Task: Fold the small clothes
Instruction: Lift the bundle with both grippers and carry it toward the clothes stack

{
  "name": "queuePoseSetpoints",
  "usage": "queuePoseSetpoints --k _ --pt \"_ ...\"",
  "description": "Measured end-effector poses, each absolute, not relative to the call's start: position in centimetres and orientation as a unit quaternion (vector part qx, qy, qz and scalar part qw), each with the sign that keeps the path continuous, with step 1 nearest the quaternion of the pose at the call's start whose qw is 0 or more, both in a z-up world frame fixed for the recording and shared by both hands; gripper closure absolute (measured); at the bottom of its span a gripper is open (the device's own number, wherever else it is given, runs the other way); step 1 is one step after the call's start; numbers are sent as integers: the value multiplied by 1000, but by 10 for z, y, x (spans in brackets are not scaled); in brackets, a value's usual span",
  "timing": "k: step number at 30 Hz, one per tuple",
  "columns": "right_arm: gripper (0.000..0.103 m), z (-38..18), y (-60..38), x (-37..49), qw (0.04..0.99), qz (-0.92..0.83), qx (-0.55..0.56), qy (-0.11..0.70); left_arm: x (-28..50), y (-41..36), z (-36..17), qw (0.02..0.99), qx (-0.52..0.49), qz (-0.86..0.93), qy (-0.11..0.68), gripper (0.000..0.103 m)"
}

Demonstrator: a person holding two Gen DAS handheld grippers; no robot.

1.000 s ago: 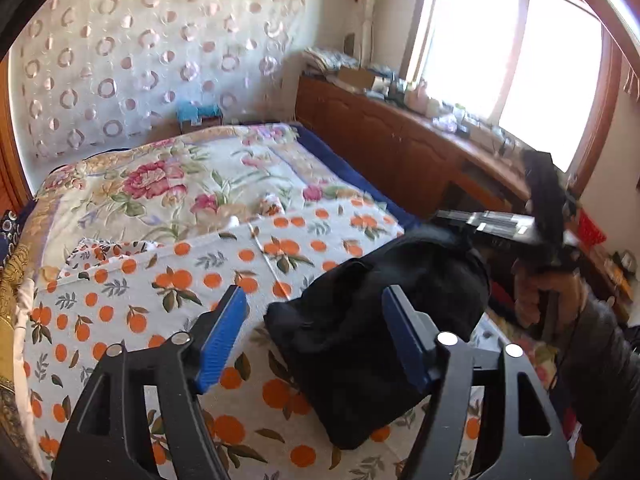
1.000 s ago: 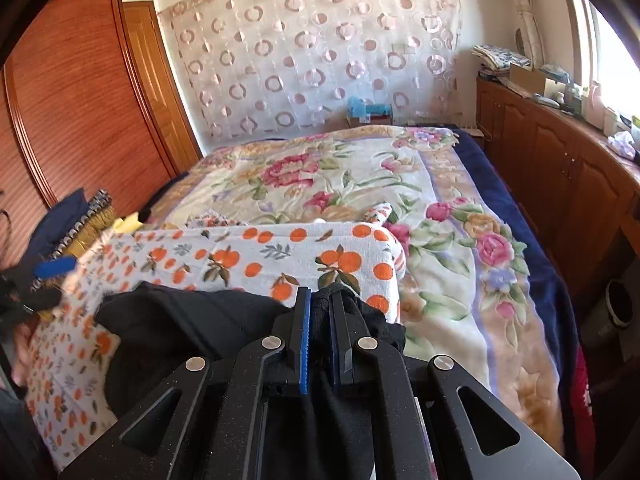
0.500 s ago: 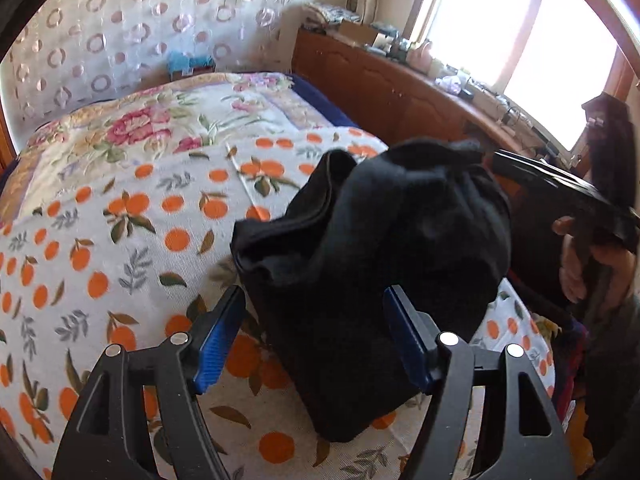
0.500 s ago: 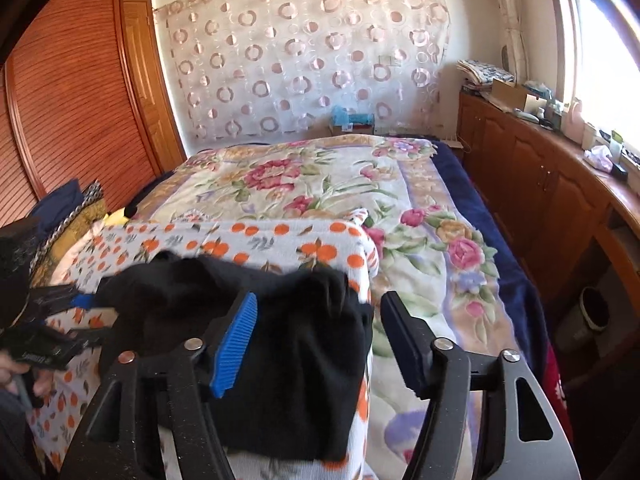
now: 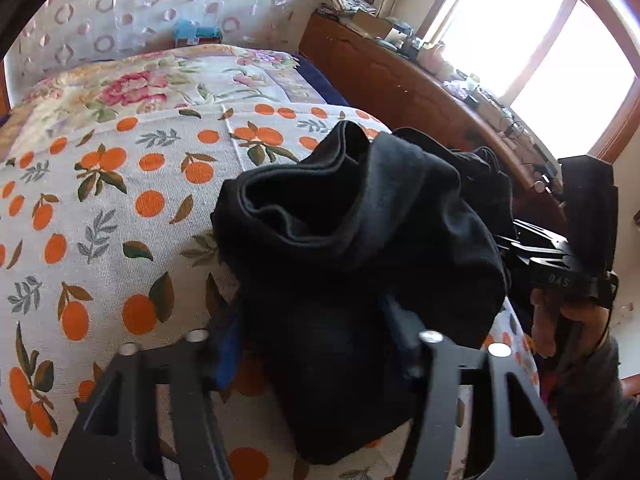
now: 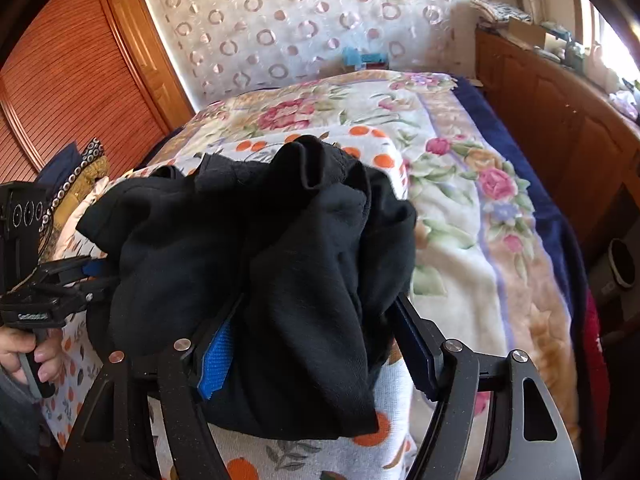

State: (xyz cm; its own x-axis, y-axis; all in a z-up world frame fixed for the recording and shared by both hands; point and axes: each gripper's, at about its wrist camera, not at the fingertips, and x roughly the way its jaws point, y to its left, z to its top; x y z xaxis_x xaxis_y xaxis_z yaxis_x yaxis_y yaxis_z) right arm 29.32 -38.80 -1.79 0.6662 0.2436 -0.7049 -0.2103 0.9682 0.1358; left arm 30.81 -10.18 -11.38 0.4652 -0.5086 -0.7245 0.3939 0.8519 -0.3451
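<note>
Since the frame half a second ago, both grippers have pushed further in around the bunched black fabric garment (image 5: 360, 248), which now fills more of each view. It sits heaped on the white towel printed with oranges (image 5: 120, 200), spread over the floral bed blanket (image 6: 460, 208). The left gripper (image 5: 316, 344) has its fingers spread wide with the cloth bulging between them; the right gripper (image 6: 316, 340) likewise stands wide, its blue pad (image 6: 216, 360) against the garment's side.
</note>
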Motion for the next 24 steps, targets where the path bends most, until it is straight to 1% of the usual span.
queuePoseSetpoints --k 1,2,3,4,5,7,9,12,18,24 --pt "30 -16 -391 294 913 126 25 388 308 -101 -114 853 -70 -265 444 58" --pt "36 -15 -393 294 912 130 31 388 309 -99 -115 849 -81 -271 447 69" --pt "42 -13 -394 295 912 135 36 385 310 -97 -115 845 -90 -274 451 71" --pt "44 -13 -394 296 912 137 34 384 311 -96 -115 843 -95 -277 451 80" --pt "49 -13 -392 295 913 138 29 383 312 -95 -114 842 -95 -281 451 85" --pt "59 -14 -389 292 914 140 18 381 311 -95 -110 845 -92 -285 443 89" --pt "72 -14 -386 290 916 141 5 375 306 -95 -103 848 -84 -293 434 91" --pt "77 -8 -385 285 921 144 -9 363 293 -94 -83 858 -79 -304 407 91" --pt "79 28 -361 271 934 169 -36 312 265 -64 -35 882 -78 -306 349 92" --pt "80 71 -302 280 935 229 -70 263 231 10 13 918 -80 -264 286 92"
